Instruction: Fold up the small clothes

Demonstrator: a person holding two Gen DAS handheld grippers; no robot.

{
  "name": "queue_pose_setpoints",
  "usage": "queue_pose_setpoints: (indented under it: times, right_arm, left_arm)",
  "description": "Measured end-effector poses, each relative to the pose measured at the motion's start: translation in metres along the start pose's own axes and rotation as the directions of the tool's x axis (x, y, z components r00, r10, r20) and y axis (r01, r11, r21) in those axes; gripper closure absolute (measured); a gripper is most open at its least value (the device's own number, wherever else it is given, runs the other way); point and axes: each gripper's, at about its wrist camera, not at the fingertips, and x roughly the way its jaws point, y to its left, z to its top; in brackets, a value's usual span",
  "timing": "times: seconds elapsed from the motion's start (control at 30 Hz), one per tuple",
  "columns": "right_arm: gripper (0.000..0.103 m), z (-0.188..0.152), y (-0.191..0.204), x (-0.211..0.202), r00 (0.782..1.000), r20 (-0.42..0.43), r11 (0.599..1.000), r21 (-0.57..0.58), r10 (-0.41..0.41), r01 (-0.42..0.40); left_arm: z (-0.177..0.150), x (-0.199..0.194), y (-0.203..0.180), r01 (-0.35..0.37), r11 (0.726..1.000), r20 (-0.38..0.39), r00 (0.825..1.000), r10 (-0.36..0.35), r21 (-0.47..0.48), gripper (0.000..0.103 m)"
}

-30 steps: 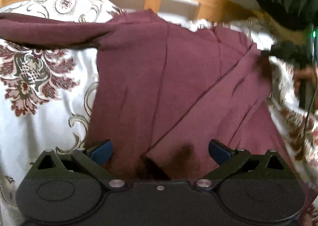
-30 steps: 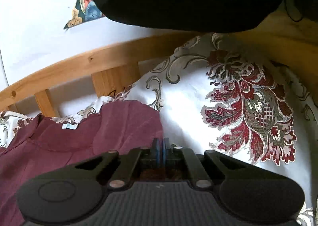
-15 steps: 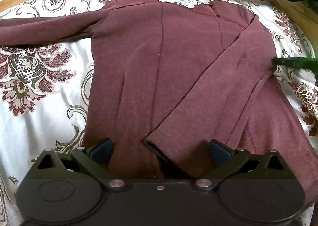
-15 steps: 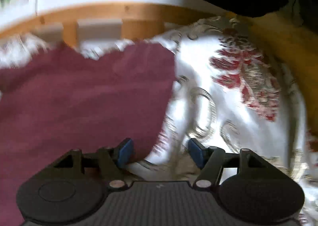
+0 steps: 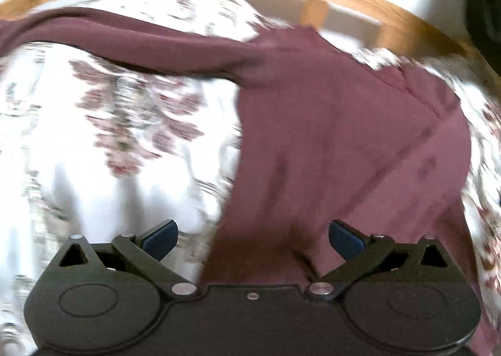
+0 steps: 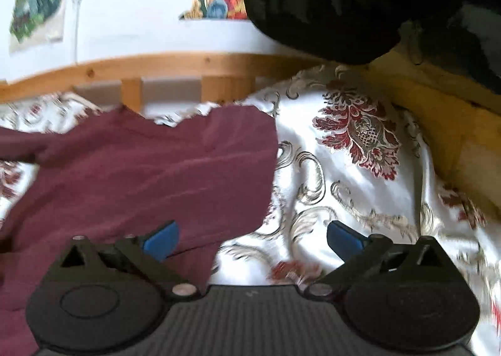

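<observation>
Right gripper (image 6: 253, 238) has let go since a second ago, when its blue pads were pressed together at the shirt's edge; its jaws are opening now, wide apart, nothing pinched between them, only the shirt's edge and bedspread below. Left wrist view has swung left and blurred. Left gripper (image 5: 253, 238) is spread wide too, pads clear of cloth, hanging over the shirt's lower part. Maroon long-sleeve shirt (image 5: 328, 137) lies flat on the floral bedspread (image 5: 94, 143), one sleeve (image 5: 125, 40) stretched out to the left, the other folded diagonally across the body. Wooden bed rail (image 6: 175, 66) runs behind the shirt. Dark bundle (image 6: 328, 2) hangs at top right of the right wrist view.
</observation>
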Motion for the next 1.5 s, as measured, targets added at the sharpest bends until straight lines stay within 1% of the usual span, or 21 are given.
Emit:
queue_pose_setpoints:
  times: [0.13, 0.23, 0.3, 0.37, 0.43, 0.5, 0.57, 0.63, 0.7, 0.77, 0.8, 0.83, 0.87, 0.93, 1.0, 1.13, 1.2, 1.27, 1.37, 1.43, 1.5]
  right_arm:
    - [0.0, -0.003, 0.015, -0.019, 0.997, -0.056, 0.998, 0.045, 0.046, -0.043]
    - [0.0, -0.008, 0.025, -0.038, 0.996, -0.044, 0.994, 0.076, 0.078, -0.075]
    - [0.0, -0.012, 0.03, -0.045, 0.993, -0.036, 0.991, 0.087, 0.109, -0.105]
    - [0.0, -0.015, 0.038, -0.04, 0.99, -0.041, 0.989, 0.07, 0.135, -0.132]
    - [0.0, -0.015, 0.046, -0.03, 0.989, -0.042, 0.989, 0.043, 0.143, -0.141]
    - [0.0, -0.016, 0.053, -0.021, 0.988, -0.045, 0.989, 0.041, 0.145, -0.143]
    - [0.0, -0.016, 0.056, -0.014, 0.985, -0.047, 0.985, 0.058, 0.166, -0.163]
    - [0.0, -0.017, 0.059, -0.009, 0.981, -0.054, 0.982, 0.055, 0.186, -0.183]
    - [0.0, -0.019, 0.062, -0.004, 0.978, -0.069, 0.98, 0.045, 0.195, -0.193]
    - [0.0, -0.019, 0.062, 0.0, 0.977, -0.076, 0.979, 0.051, 0.199, -0.196]
    - [0.0, -0.019, 0.061, 0.001, 0.977, -0.075, 0.979, 0.055, 0.2, -0.196]
    - [0.0, -0.018, 0.06, 0.002, 0.977, -0.073, 0.978, 0.06, 0.202, -0.198]
    - [0.0, -0.018, 0.059, 0.002, 0.976, -0.07, 0.978, 0.065, 0.204, -0.199]
    - [0.0, -0.017, 0.058, 0.002, 0.977, -0.065, 0.978, 0.073, 0.201, -0.196]
    - [0.0, -0.016, 0.057, 0.002, 0.98, -0.065, 0.98, 0.075, 0.189, -0.185]
    - [0.0, -0.014, 0.053, -0.002, 0.981, -0.053, 0.979, 0.094, 0.189, -0.183]
    - [0.0, -0.013, 0.05, -0.004, 0.981, -0.043, 0.977, 0.106, 0.189, -0.184]
    - [0.0, -0.012, 0.048, -0.006, 0.982, -0.037, 0.977, 0.119, 0.183, -0.178]
    - [0.0, -0.01, 0.042, -0.009, 0.982, -0.038, 0.973, 0.147, 0.187, -0.18]
    - [0.0, -0.008, 0.038, -0.011, 0.981, -0.037, 0.969, 0.165, 0.193, -0.184]
    - [0.0, -0.007, 0.036, -0.012, 0.979, -0.051, 0.968, 0.171, 0.197, -0.185]
  left_arm:
    - [0.021, -0.028, 0.037, -0.035, 0.992, 0.069, 0.997, 0.043, -0.118, 0.001]
    - [0.037, -0.06, 0.07, -0.074, 0.981, 0.128, 0.987, 0.098, -0.181, 0.001]
    - [0.051, -0.081, 0.092, -0.126, 0.981, 0.185, 0.971, 0.153, -0.149, 0.001]
    - [0.067, -0.089, 0.11, -0.22, 0.973, 0.221, 0.948, 0.231, -0.075, 0.001]
    - [0.083, -0.087, 0.126, -0.332, 0.943, 0.24, 0.917, 0.319, 0.012, 0.001]
    - [0.101, -0.077, 0.142, -0.427, 0.899, 0.244, 0.886, 0.394, 0.099, 0.002]
    - [0.114, -0.068, 0.155, -0.463, 0.871, 0.234, 0.876, 0.422, 0.165, 0.019]
    - [0.129, -0.056, 0.165, -0.453, 0.868, 0.205, 0.887, 0.414, 0.204, 0.029]
    - [0.141, -0.046, 0.169, -0.461, 0.854, 0.204, 0.885, 0.419, 0.243, 0.033]
    - [0.151, -0.034, 0.167, -0.491, 0.815, 0.205, 0.871, 0.447, 0.308, 0.036]
    - [0.151, -0.03, 0.165, -0.505, 0.795, 0.197, 0.863, 0.465, 0.336, 0.044]
    - [0.155, -0.022, 0.164, -0.507, 0.781, 0.178, 0.861, 0.476, 0.364, 0.058]
    - [0.158, -0.014, 0.164, -0.498, 0.777, 0.153, 0.865, 0.478, 0.386, 0.074]
    - [0.163, -0.004, 0.164, -0.488, 0.768, 0.103, 0.864, 0.493, 0.414, 0.09]
    - [0.166, -0.003, 0.163, -0.482, 0.772, 0.095, 0.866, 0.49, 0.415, 0.102]
    - [0.173, -0.017, 0.16, -0.457, 0.807, 0.069, 0.882, 0.467, 0.375, 0.102]
    - [0.175, -0.029, 0.152, -0.452, 0.809, 0.038, 0.88, 0.474, 0.376, 0.102]
    - [0.173, -0.046, 0.14, -0.421, 0.82, 0.004, 0.891, 0.455, 0.387, 0.102]
    - [0.163, -0.071, 0.119, -0.295, 0.894, -0.089, 0.935, 0.342, 0.337, 0.102]
    - [0.158, -0.087, 0.107, -0.212, 0.934, -0.131, 0.957, 0.258, 0.286, 0.102]
    - [0.155, -0.099, 0.097, -0.138, 0.966, -0.161, 0.971, 0.176, 0.219, 0.103]
